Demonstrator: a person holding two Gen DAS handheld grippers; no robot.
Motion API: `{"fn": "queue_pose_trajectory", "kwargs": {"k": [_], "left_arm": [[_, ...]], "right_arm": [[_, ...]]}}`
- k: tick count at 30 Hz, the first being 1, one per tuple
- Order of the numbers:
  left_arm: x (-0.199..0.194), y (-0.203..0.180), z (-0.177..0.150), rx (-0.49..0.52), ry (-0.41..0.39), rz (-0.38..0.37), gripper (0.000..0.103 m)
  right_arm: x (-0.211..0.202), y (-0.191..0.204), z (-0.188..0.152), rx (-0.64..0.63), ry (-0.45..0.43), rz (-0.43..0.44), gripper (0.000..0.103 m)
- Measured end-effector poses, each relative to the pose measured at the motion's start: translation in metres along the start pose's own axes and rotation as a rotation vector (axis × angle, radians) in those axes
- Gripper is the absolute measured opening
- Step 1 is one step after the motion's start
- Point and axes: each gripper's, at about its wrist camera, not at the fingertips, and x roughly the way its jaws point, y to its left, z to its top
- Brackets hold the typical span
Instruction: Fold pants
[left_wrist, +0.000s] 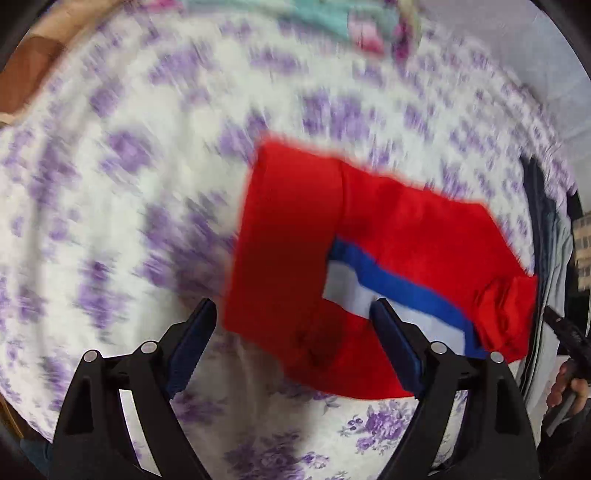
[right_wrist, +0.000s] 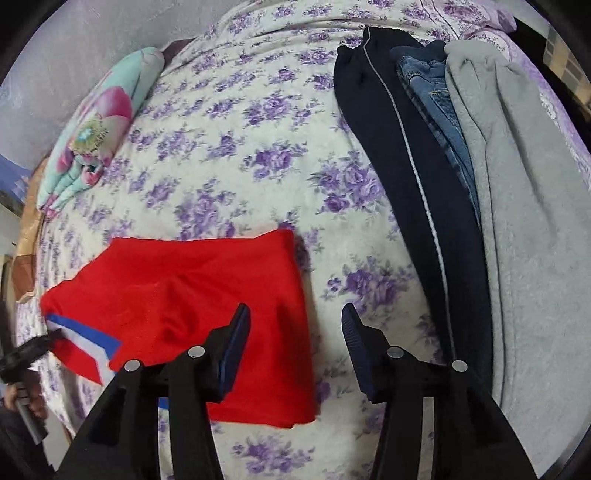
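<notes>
**Red pants folded small on the bed, both tools free**

We see the red pants (right_wrist: 192, 295) lying folded into a compact packet on the floral bedspread (right_wrist: 229, 155), a blue and white stripe showing at one edge. Our left tool (left_wrist: 293, 347) hangs just above the near edge of the packet, its jaws wide and gripping nothing; that view is smeared with motion blur. Our right tool (right_wrist: 295, 347) hovers low over the packet's right edge, jaws also wide and empty, one finger above the red cloth and the other above bare bedspread.

We judge the fold nearly done. To finish it well, we should press the layers flat, square the stripe edge with the rest, and lift away straight so nothing drags open.

Both tools point forward and downward at the bed, side by side. Beside the packet, to the right, lie navy track pants (right_wrist: 399, 177), blue jeans (right_wrist: 436, 96) and grey sweatpants (right_wrist: 524, 206); a folded floral quilt (right_wrist: 99, 125) sits far left.
</notes>
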Motion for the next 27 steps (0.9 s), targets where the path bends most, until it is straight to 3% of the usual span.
{"fn": "queue_pose_trajectory", "kwargs": {"k": [1,3,4,5,8,10,12,15,18,20,24,27], "left_arm": [[0.009,-0.003,0.001,-0.003,0.02,0.016,0.084],[0.011,-0.008,0.001,0.005,-0.02,0.05,0.076],[0.01,-0.01,0.002,0.006,-0.031,0.049,0.058],[0.006,-0.012,0.002,0.005,-0.034,0.023,0.047],[-0.028,-0.033,-0.001,0.065,-0.093,0.038,0.045],[-0.062,-0.06,-0.007,0.159,-0.142,-0.022,0.045],[-0.096,-0.102,-0.015,0.291,-0.188,-0.062,0.045],[-0.115,-0.171,-0.026,0.445,-0.199,-0.111,0.046],[-0.089,-0.237,-0.031,0.521,-0.12,-0.205,0.057],[-0.062,-0.267,-0.036,0.56,-0.083,-0.232,0.091],[-0.015,-0.298,-0.042,0.588,0.001,-0.162,0.09],[-0.028,-0.292,-0.039,0.59,-0.042,-0.187,0.09]], "right_arm": [[-0.001,0.002,-0.003,-0.005,0.001,0.008,0.052],[-0.001,0.009,-0.005,-0.009,0.003,0.023,0.052],[0.0,0.011,-0.006,-0.008,0.003,0.029,0.052],[0.0,0.012,-0.008,-0.007,0.004,0.041,0.052],[-0.002,0.015,-0.005,-0.002,-0.006,0.07,0.052],[-0.007,0.015,-0.004,0.003,-0.025,0.109,0.052],[-0.012,0.017,-0.003,-0.001,-0.041,0.146,0.052],[-0.017,0.022,-0.001,-0.007,-0.059,0.192,0.053],[-0.018,0.018,-0.001,0.005,-0.056,0.221,0.059],[-0.016,0.01,-0.004,0.021,-0.052,0.208,0.063],[-0.017,-0.022,-0.012,0.095,-0.036,0.186,0.063],[-0.022,-0.038,-0.016,0.115,-0.044,0.185,0.064]]}}
